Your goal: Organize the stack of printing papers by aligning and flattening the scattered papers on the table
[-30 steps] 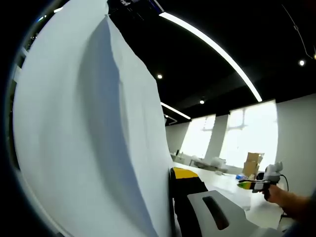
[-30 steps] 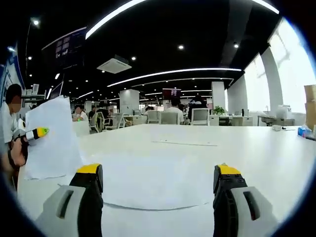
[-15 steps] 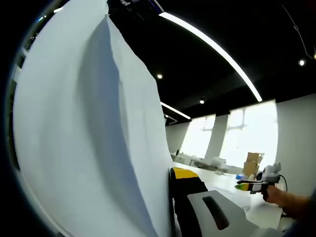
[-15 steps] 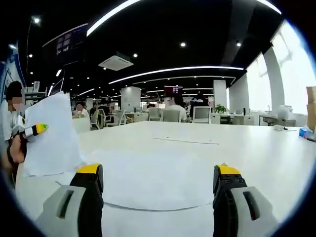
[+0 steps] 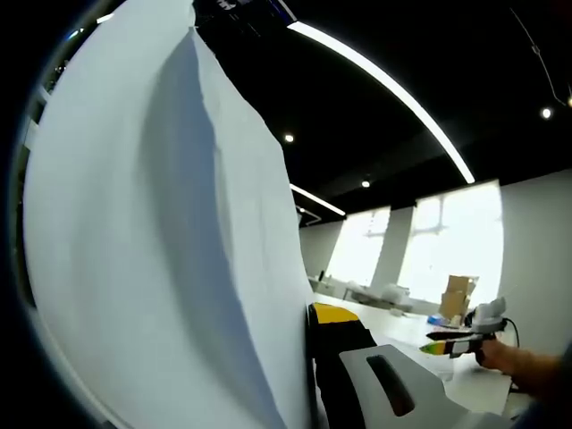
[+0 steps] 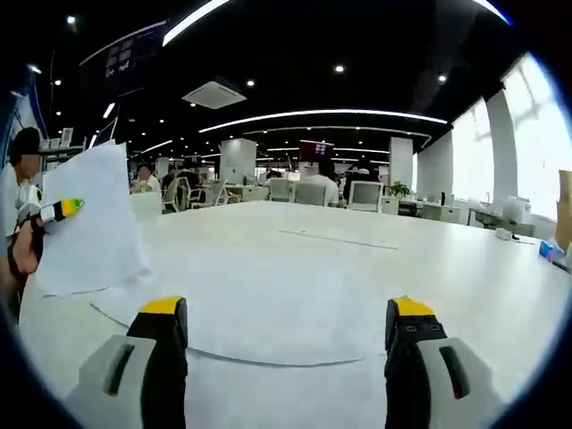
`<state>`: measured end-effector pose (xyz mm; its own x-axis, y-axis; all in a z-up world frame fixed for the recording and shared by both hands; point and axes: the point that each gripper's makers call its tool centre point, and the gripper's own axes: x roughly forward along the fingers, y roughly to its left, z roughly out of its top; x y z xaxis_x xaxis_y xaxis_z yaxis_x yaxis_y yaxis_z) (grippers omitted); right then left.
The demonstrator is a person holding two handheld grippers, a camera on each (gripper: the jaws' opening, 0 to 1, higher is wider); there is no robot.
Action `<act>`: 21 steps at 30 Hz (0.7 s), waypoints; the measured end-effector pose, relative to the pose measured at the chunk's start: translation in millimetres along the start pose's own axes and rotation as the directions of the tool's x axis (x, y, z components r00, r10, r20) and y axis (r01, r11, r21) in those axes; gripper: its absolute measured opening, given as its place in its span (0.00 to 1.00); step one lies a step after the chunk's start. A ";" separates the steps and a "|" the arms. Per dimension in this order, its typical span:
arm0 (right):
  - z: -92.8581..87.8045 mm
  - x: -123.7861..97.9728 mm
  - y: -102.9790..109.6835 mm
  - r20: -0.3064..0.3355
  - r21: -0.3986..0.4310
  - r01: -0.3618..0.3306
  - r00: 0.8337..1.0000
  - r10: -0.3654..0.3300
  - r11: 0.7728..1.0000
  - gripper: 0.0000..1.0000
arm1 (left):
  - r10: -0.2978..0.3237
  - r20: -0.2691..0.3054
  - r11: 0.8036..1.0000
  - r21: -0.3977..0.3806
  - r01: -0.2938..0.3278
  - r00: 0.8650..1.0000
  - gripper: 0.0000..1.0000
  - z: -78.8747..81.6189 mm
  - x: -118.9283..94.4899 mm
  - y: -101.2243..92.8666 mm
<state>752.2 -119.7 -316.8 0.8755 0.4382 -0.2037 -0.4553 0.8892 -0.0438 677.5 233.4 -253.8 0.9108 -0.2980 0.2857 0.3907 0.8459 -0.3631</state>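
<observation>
A stack of white printing paper (image 5: pixel 152 250) stands upright in the left gripper view, and my left gripper (image 5: pixel 311 315) is shut on its edge, its yellow-tipped jaw pressed against the sheets. In the right gripper view the same held paper (image 6: pixel 94 219) rises at the left, with the left gripper (image 6: pixel 55 211) clamped on it and a hand (image 6: pixel 20 255) behind. A flat white sheet (image 6: pixel 268 299) lies on the white table (image 6: pixel 465 286) just ahead of my right gripper (image 6: pixel 286 326), which is open and holds nothing. Another sheet (image 6: pixel 335 239) lies farther back. The right gripper (image 5: pixel 451 342) also shows small at the right.
Cardboard boxes (image 5: pixel 458 295) stand near bright windows at the table's far side. Small items (image 6: pixel 505 234) sit near the table's right edge. Office chairs and seated people (image 6: pixel 308 192) are beyond the far edge.
My right gripper has dipped a little toward the table, so the flat sheet sits slightly higher in its view. The left gripper and its paper have not moved.
</observation>
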 end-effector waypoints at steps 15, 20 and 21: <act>-26.7 1.5 -3.6 -0.116 0.008 0.011 0.993 -0.010 1.000 0.84 | -0.002 0.008 1.000 -0.006 0.002 1.000 0.07 1.2 -0.4 0.2; -31.4 4.2 -6.0 -0.134 0.012 0.016 0.991 -0.014 1.000 0.85 | -0.002 0.008 1.000 -0.007 0.002 1.000 0.07 1.3 -0.5 0.2; -33.1 2.3 -6.3 -0.153 0.020 0.013 0.988 -0.010 1.000 0.85 | -0.002 0.009 1.000 -0.007 0.002 1.000 0.07 1.4 -0.5 0.2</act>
<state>751.7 -128.7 -349.4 0.8449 0.4044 -0.3502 -0.4405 0.8974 -0.0264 677.0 234.3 -252.7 0.9090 -0.2954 0.2940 0.3930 0.8423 -0.3688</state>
